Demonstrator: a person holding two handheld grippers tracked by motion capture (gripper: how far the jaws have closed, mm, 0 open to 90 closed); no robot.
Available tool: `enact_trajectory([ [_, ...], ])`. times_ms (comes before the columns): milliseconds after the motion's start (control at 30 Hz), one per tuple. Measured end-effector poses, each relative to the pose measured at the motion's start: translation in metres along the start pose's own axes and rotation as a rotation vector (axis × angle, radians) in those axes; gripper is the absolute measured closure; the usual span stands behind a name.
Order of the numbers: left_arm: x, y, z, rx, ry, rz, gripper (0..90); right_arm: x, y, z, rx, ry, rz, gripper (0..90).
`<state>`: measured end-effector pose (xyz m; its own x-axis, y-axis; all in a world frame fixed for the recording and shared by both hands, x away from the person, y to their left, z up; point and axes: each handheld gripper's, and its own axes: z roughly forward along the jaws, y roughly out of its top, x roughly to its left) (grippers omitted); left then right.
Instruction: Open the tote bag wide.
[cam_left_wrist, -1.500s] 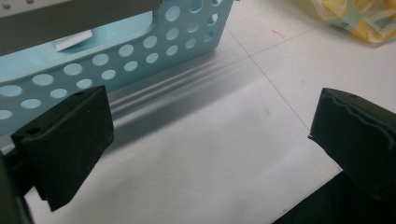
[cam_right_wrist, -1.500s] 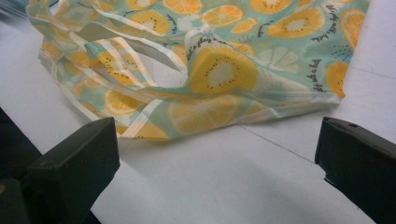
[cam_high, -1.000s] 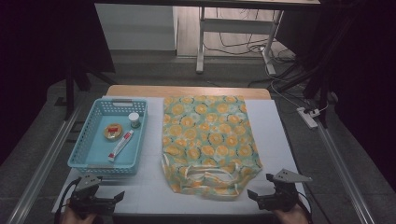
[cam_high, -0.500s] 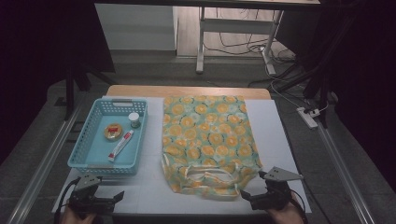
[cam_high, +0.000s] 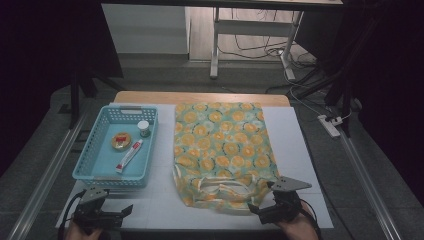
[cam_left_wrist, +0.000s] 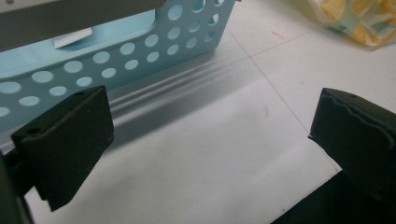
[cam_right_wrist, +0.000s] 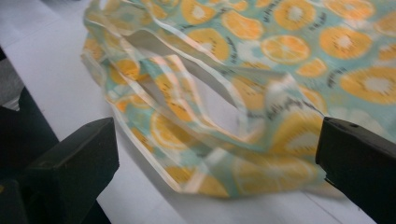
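A flat tote bag (cam_high: 220, 150) printed with orange slices lies in the middle of the white table, its handles (cam_high: 225, 187) toward the near edge. My right gripper (cam_high: 262, 207) sits open at the bag's near right corner, and in the right gripper view the bag's handles (cam_right_wrist: 210, 93) lie just beyond the wide-apart jaws. My left gripper (cam_high: 117, 212) rests open at the near left, just in front of the light blue basket (cam_high: 92, 172). The left gripper view has the basket's perforated wall (cam_left_wrist: 116, 60) close ahead and bare table between the jaws.
Inside the basket lie a red-and-white tube (cam_high: 129, 155), a round orange tin (cam_high: 121, 141) and a small white-capped jar (cam_high: 144, 128). Metal rails (cam_high: 45, 170) run along both sides of the table. White table (cam_high: 295, 145) surface shows right of the bag.
My right gripper has slid left and forward, closer to the bag's near right corner and handles. The left gripper has stayed in place.
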<state>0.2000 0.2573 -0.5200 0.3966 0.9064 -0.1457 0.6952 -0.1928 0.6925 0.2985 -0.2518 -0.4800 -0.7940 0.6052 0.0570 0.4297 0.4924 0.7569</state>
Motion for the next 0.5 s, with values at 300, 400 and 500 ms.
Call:
enact_trajectory([
  [300, 0.0, 0.0, 0.0, -0.001, -0.005, -0.002, 0.0, 0.004, 0.01, 0.019, 0.039, 0.048, -0.028, 0.0],
  [400, 0.0, 0.0, 0.0, 0.002, -0.004, 0.0, 0.0, 0.004, 0.012, 0.026, 0.053, 0.055, -0.04, 0.0],
  [500, 0.0, 0.0, 0.0, 0.003, -0.005, 0.001, 0.0, 0.004, 0.014, 0.033, 0.067, 0.065, -0.044, 0.0],
])
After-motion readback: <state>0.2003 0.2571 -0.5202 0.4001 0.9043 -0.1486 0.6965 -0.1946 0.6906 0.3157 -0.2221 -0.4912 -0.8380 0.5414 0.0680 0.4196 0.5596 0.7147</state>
